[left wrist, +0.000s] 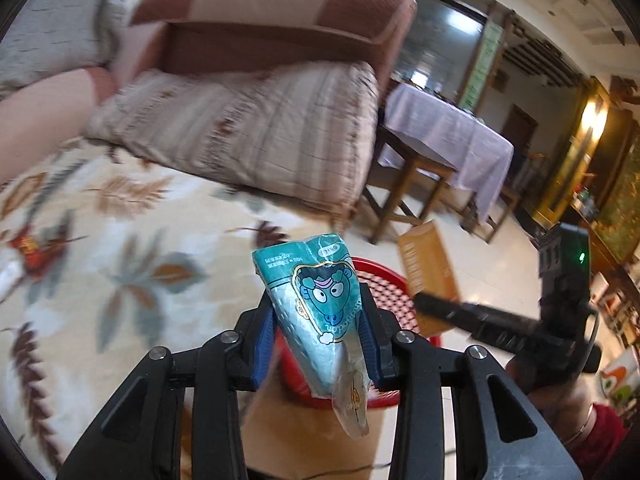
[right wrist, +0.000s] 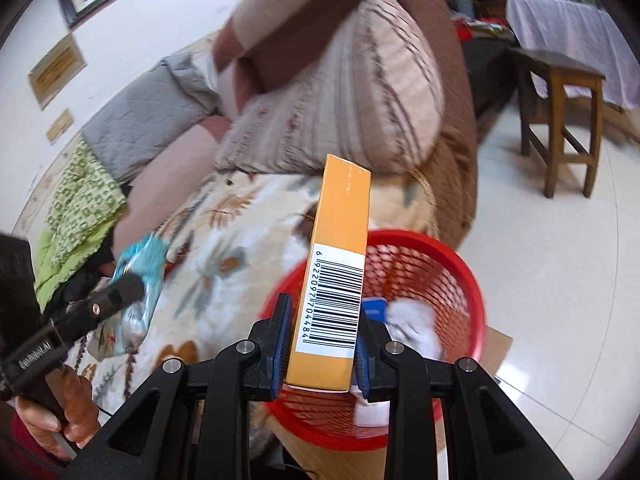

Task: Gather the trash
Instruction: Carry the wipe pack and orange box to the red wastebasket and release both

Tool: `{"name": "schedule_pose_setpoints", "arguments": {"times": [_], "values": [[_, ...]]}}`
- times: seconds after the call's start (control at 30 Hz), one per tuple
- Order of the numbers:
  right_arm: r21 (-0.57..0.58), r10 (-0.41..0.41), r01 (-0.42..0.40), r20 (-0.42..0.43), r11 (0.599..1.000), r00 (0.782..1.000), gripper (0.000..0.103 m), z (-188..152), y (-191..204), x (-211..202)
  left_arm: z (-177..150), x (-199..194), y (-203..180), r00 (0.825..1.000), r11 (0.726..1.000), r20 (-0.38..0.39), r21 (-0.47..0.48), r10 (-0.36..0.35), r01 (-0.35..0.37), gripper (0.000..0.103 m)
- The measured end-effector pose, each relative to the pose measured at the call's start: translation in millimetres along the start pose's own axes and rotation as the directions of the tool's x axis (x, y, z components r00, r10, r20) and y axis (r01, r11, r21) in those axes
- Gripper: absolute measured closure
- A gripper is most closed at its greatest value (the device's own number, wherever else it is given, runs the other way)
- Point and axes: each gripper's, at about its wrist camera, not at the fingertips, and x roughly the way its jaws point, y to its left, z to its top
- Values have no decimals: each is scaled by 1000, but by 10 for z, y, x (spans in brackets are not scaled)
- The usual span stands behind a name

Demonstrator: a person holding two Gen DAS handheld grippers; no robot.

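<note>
In the left wrist view, the left gripper (left wrist: 320,332) is closed on a teal snack wrapper (left wrist: 326,312), which stands up between the blue pads (left wrist: 262,344) with its clear end hanging down below them; behind the wrapper there is a red mesh basket (left wrist: 384,280) on the pale floor, beside a leaf-patterned blanket (left wrist: 120,240); to the right, the right gripper (left wrist: 434,306) holds an orange box (left wrist: 428,268) above the rim of the basket; a striped cushion (left wrist: 260,132) lies on the sofa further back; in the right wrist view, the right gripper (right wrist: 322,344) is clamped on the orange box (right wrist: 338,264), which stands upright with the barcode side to the camera, over the near edge of the red basket (right wrist: 460,264); inside the basket some white paper (right wrist: 416,324) and a small blue thing are seen; at the left, the left gripper (right wrist: 128,292) holds the teal wrapper (right wrist: 142,272) over the blanket (right wrist: 224,256), and a hand (right wrist: 56,412) grips its handle
</note>
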Motion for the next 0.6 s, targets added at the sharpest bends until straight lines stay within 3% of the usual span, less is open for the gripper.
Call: {"name": "schedule_pose_setpoints", "arguments": {"times": [0.03,0.13,0.27,0.43,0.6], "values": [[5,-13,13,-7,1000,1000,73,-8,-48,35,39,143,-58,1000,1000,-20,-3,-22,22,64],[39,-65,66,-19,997,998,52,-25,-198,112,94,357,-137,998,999,-55,-16,-41,40,45],[58,-64,63,11,996,998,51,-23,-261,70,94,331,-61,998,997,-51,-56,-46,43,41],[40,-23,22,19,999,1000,51,2,-98,70,-13,18,300,998,994,-28,-95,49,-52,38],[-23,49,-49,0,999,999,51,-18,293,174,-220,-476,775,983,973,-2,-139,184,-183,37]]}}
